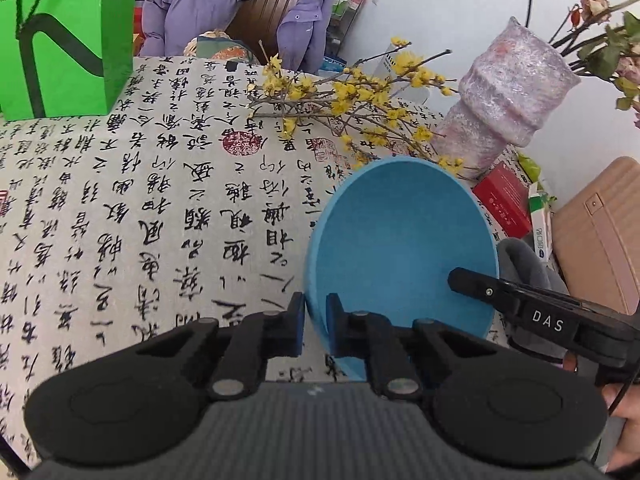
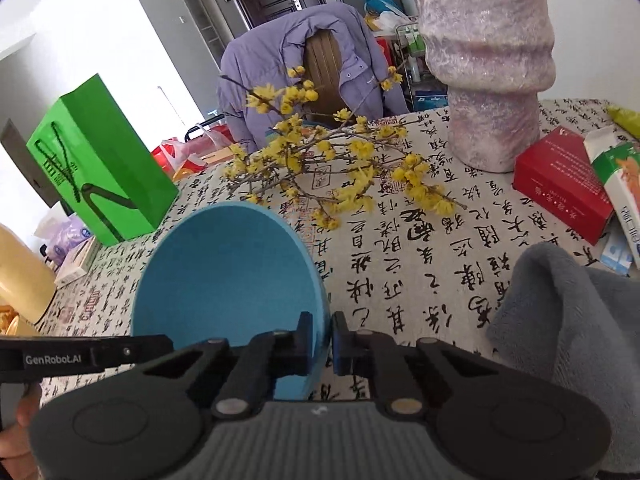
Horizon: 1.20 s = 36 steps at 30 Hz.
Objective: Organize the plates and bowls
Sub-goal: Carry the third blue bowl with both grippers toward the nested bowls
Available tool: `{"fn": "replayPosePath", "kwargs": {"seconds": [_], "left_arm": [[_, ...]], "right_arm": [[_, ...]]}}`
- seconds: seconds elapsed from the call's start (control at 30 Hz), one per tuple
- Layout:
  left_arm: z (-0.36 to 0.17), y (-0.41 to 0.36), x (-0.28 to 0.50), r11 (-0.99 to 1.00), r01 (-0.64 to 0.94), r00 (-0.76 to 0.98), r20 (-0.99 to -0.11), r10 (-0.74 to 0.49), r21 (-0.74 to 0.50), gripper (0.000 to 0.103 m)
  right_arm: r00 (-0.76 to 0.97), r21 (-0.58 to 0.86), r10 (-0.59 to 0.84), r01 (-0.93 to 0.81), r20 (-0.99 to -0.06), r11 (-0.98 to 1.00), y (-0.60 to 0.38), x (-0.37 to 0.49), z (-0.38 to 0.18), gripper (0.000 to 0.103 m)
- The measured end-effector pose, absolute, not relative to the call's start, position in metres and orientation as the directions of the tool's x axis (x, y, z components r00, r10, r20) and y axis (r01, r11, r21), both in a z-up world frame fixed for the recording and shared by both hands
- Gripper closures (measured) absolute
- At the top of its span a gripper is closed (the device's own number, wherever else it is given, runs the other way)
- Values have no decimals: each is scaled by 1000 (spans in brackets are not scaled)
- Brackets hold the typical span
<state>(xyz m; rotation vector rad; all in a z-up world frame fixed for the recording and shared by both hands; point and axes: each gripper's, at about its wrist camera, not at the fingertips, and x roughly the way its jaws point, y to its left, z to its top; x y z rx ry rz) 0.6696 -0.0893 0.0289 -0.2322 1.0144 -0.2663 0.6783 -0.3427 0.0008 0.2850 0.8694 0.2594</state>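
Observation:
A blue bowl (image 1: 400,248) is held between both grippers above the calligraphy tablecloth (image 1: 160,200). My left gripper (image 1: 315,322) is shut on the bowl's left rim, one finger inside and one outside. My right gripper (image 2: 322,340) is shut on the bowl's (image 2: 228,280) right rim in the same way. In the left wrist view the right gripper's finger (image 1: 480,286) reaches over the bowl's far rim. In the right wrist view the left gripper's finger (image 2: 132,352) shows at the bowl's left edge. No plates are in view.
A branch of yellow flowers (image 1: 360,100) and a wrapped pink vase (image 1: 508,100) lie beyond the bowl. A green bag (image 1: 64,40) stands at the back left. A red box (image 2: 560,188), a grey cloth (image 2: 560,320) and a yellow container (image 2: 20,272) sit nearby.

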Motion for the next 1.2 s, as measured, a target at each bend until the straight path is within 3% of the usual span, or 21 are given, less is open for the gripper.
{"fn": "replayPosePath", "kwargs": {"seconds": [0.37,1.2], "left_arm": [[74,-112,575,942,142,515,-790,-332,-303,92],[84,-160,330,930,170,500,-785,-366,-325,91]], "right_arm": [[657,316,322,-133,-682,939,-359,591,47,95],[674,249,279,-143,-684,958,-397,335,74,95]]}}
